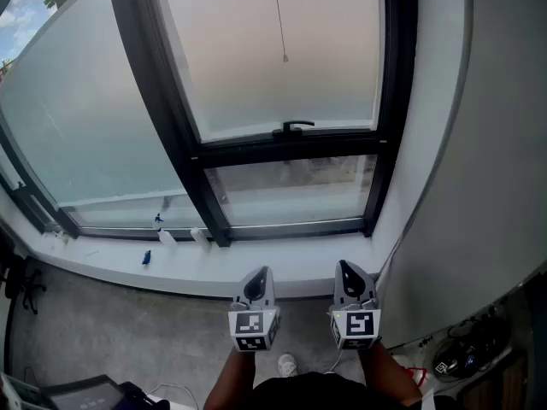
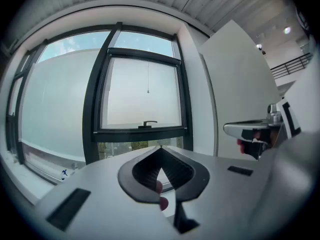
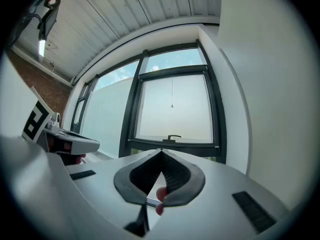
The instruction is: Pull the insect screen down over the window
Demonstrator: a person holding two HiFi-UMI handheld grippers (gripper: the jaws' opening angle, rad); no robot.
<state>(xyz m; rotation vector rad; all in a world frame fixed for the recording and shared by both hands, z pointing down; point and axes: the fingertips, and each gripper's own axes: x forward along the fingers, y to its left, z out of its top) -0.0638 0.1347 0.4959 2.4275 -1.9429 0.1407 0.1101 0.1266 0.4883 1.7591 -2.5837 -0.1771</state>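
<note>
The black-framed window faces me, with a frosted upper pane and a black handle on its lower bar. A thin pull cord with a small bead hangs down in front of the upper pane; it also shows as the cord and the cord. The screen itself is out of sight above. My left gripper and right gripper are held side by side well below the sill, level, both shut and empty. The left gripper and the right gripper point at the window.
A white sill runs under the window, with small bottles and a blue item on its left part. A white wall stands close on the right. Cables lie on the floor at lower right.
</note>
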